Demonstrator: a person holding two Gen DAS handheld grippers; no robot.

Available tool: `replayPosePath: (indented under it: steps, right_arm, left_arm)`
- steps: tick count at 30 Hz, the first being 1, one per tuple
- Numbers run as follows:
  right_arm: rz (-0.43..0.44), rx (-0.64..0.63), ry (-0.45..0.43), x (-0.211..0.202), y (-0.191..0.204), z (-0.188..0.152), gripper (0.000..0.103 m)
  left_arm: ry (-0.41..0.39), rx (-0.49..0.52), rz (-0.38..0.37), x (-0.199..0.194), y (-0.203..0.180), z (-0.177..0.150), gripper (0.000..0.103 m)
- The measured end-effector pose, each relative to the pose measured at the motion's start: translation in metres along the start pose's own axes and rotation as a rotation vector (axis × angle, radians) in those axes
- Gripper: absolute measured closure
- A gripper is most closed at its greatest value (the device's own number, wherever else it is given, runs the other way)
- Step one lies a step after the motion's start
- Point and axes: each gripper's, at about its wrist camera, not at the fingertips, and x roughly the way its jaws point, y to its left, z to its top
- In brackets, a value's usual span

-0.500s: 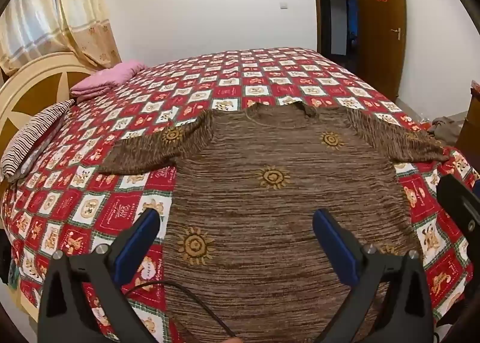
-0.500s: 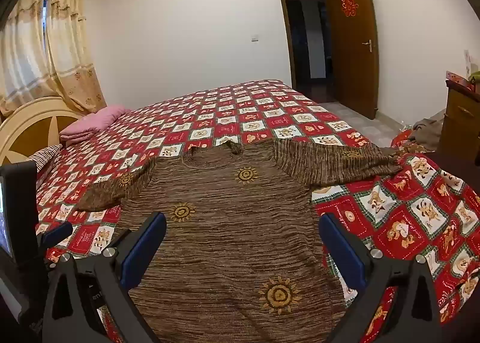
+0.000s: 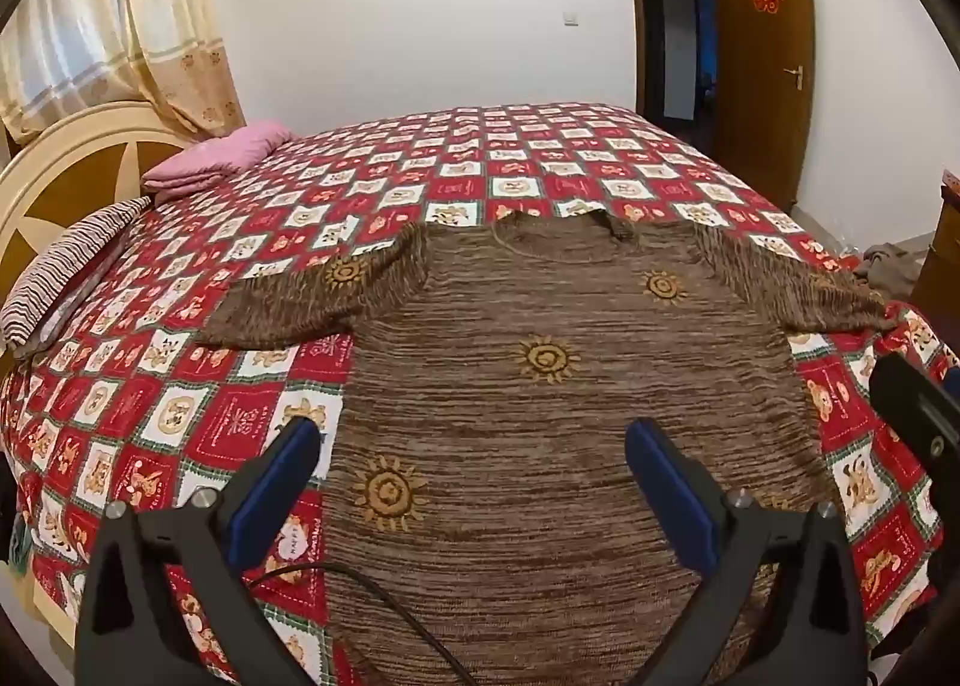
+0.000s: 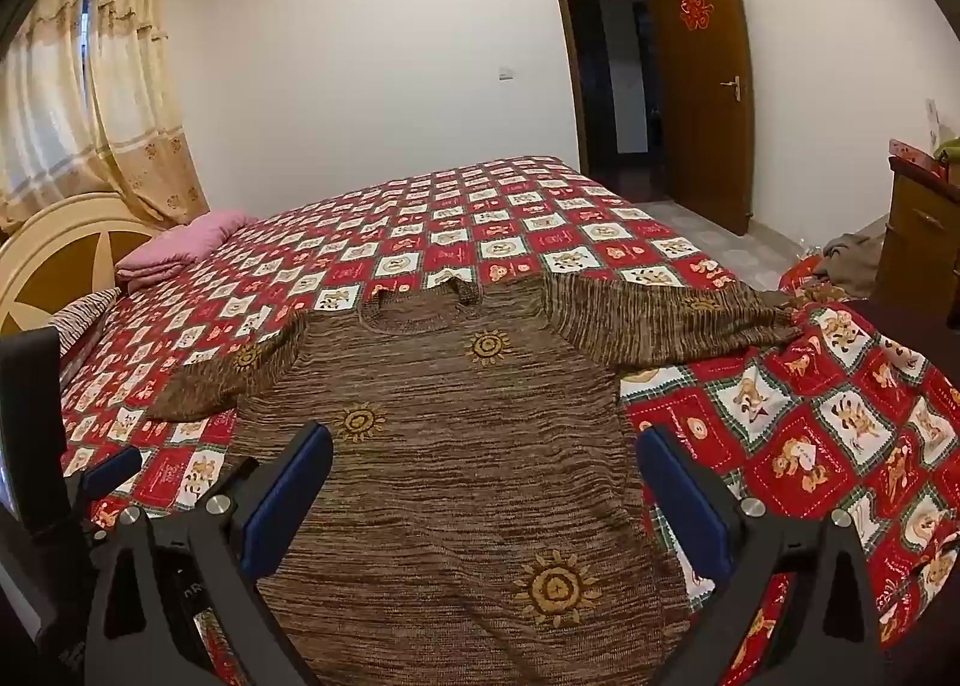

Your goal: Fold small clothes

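A brown knit sweater (image 3: 540,416) with gold sun patterns lies flat, front up, on the bed, both sleeves spread out sideways; it also shows in the right wrist view (image 4: 456,476). My left gripper (image 3: 471,440) is open and empty, held above the sweater's lower left part. My right gripper (image 4: 483,446) is open and empty, above the sweater's lower right part. The right gripper's body shows at the right edge of the left wrist view (image 3: 918,416), and the left gripper shows at the left edge of the right wrist view (image 4: 102,476).
The bed has a red and white checked cover (image 3: 180,404). A pink folded cloth (image 3: 216,158) and a striped pillow (image 3: 60,272) lie by the headboard (image 3: 54,176). A wooden cabinet (image 4: 924,230) and a cloth heap (image 4: 852,260) stand at the right. An open door (image 4: 702,86) is behind.
Both grippers have drawn slightly back and up from the sweater; the view has shifted only a little. The sweater has not moved.
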Motion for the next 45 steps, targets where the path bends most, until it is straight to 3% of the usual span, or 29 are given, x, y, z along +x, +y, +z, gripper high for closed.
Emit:
replayPosePath:
  steps: [45]
  right_arm:
    - [0.001,0.036,0.024,0.0033,-0.0039,-0.0018,0.001]
  left_arm:
    - [0.014,0.017,-0.004,0.0009,-0.0026,-0.0037,0.0]
